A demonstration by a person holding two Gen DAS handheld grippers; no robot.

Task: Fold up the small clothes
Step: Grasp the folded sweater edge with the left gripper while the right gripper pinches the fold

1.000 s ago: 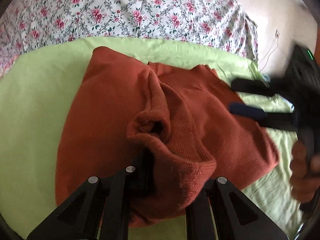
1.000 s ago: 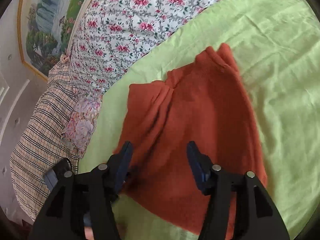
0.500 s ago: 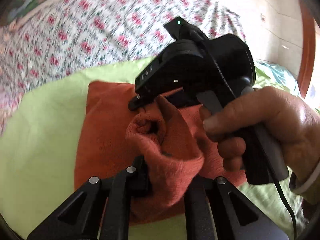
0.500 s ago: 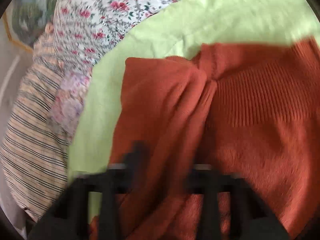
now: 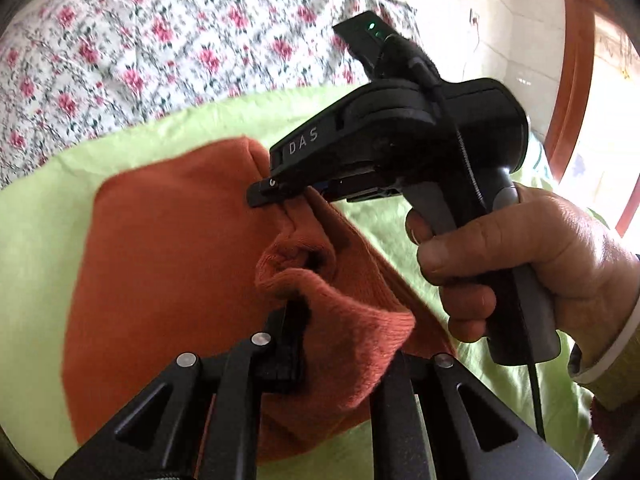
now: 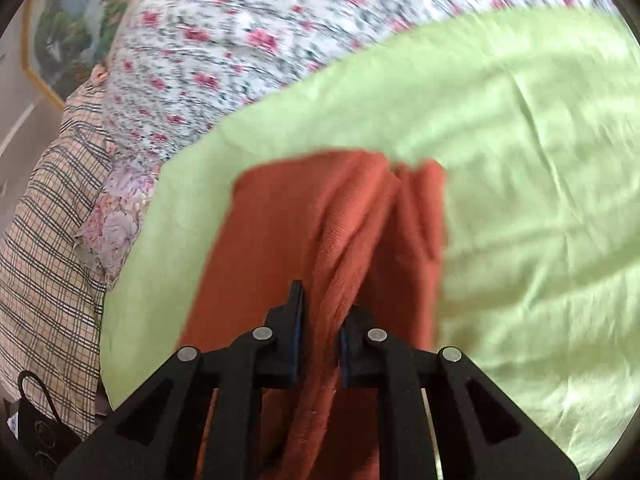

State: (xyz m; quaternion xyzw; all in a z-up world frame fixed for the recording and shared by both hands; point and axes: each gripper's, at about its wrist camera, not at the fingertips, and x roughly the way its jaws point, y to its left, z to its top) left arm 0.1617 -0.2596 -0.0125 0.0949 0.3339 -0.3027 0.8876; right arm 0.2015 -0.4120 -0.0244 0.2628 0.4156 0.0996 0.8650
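Right fingers: the right gripper (image 6: 320, 344) is pinched down on a raised ridge of the orange knit sweater (image 6: 304, 216); the 2 blue-lined pads (image 6: 297, 312) sit close together with only the bunched cloth between them.
Left fingers: the left gripper (image 5: 340, 360) is closed on the ribbed cuff end of a sleeve (image 5: 344, 328), which puckers into a rolled opening just ahead of the tips; 1 finger is buried under the knit, so the exact gap cannot be told.
Right tool seen from the left: its tip (image 5: 272, 192) bites the fabric further up the same sleeve, near the garment's upper edge, with the person's right hand (image 5: 520, 264) wrapped around the handle.
Garment position: the sweater lies mostly flat on the light green sheet (image 6: 520, 160), partly folded, with the sleeve lifted off the body panel between the 2 grips.
Surroundings: a floral quilt (image 6: 280, 20) lies beyond the sheet, a plaid cloth (image 6: 48, 240) at its side.
Handling judgement: soft, light, limp and stretchy knit; it sags between holds and bunches instead of creasing sharply. Not fragile, and fuzzy enough not to slip.
Where to hold: the thicker ribbed cuff and hem edges look like the firmest places; a mid-panel pinch likely gathers only 1 layer.
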